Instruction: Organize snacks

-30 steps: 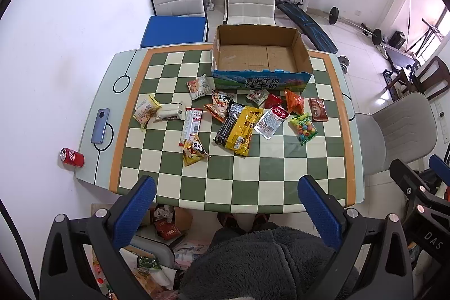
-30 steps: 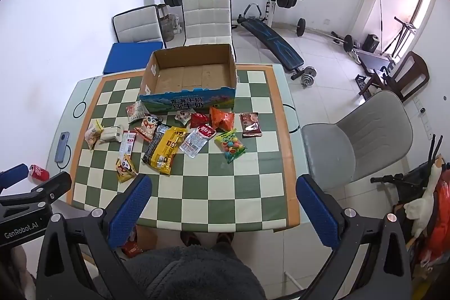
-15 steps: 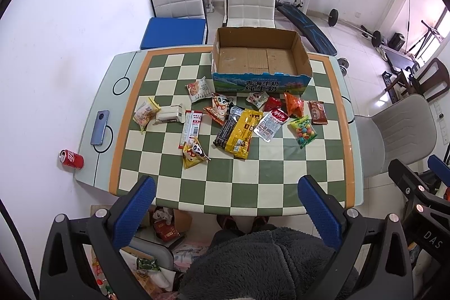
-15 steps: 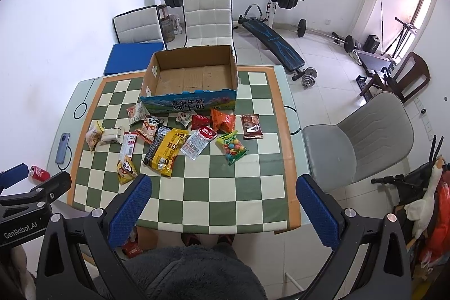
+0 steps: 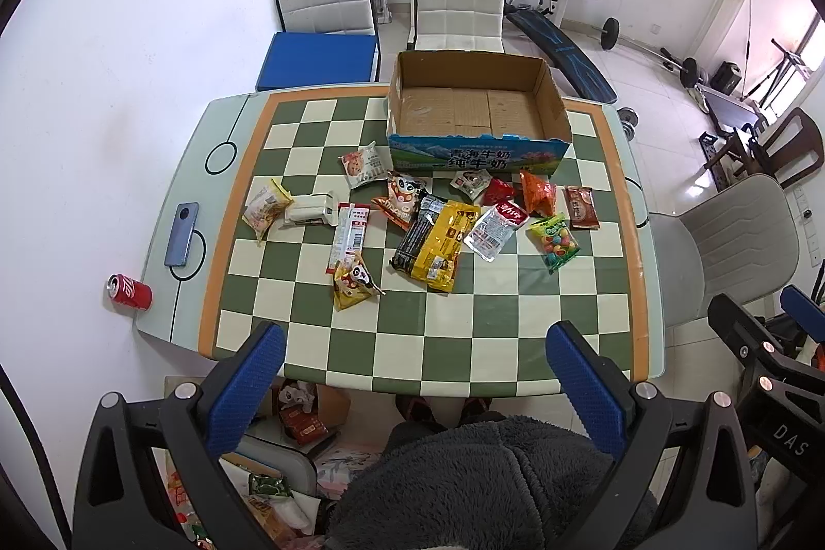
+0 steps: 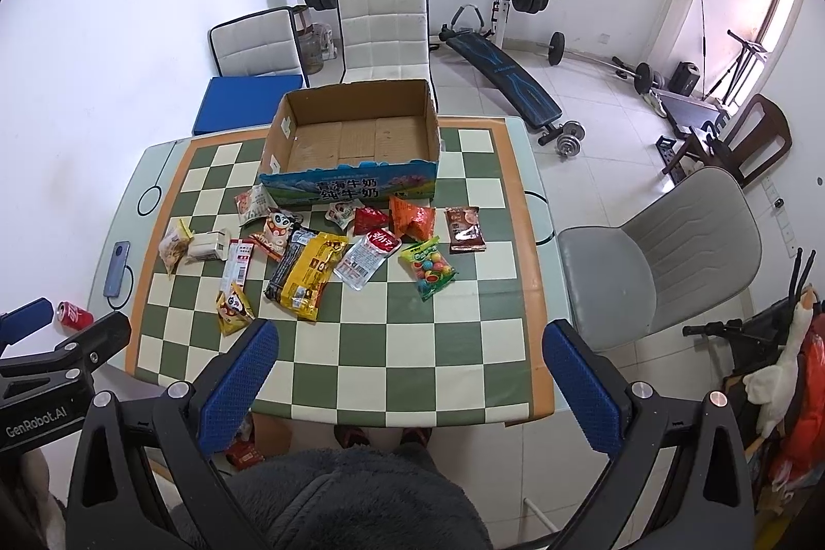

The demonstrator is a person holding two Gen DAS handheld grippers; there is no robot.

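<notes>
Several snack packets lie in a loose row across the checkered table (image 5: 464, 344), among them a yellow pack (image 5: 439, 245), a green candy bag (image 5: 554, 240) and a panda bag (image 5: 353, 283). Behind them stands an empty cardboard box (image 5: 477, 114) with a blue printed front. My left gripper (image 5: 415, 377) hangs high above the near table edge, open and holding nothing. My right gripper (image 6: 410, 377) is likewise open, well short of the yellow pack (image 6: 309, 274) and the box (image 6: 356, 137).
A blue phone (image 5: 181, 233) and a red soda can (image 5: 129, 291) rest at the table's left rim. A grey chair (image 6: 665, 251) stands right of the table, two white chairs and a barbell rack behind it. Clutter lies on the floor under the near-left corner.
Both views have shifted slightly, so the table sits a little lower in frame. Nothing on the table has moved and both grippers stay open.
</notes>
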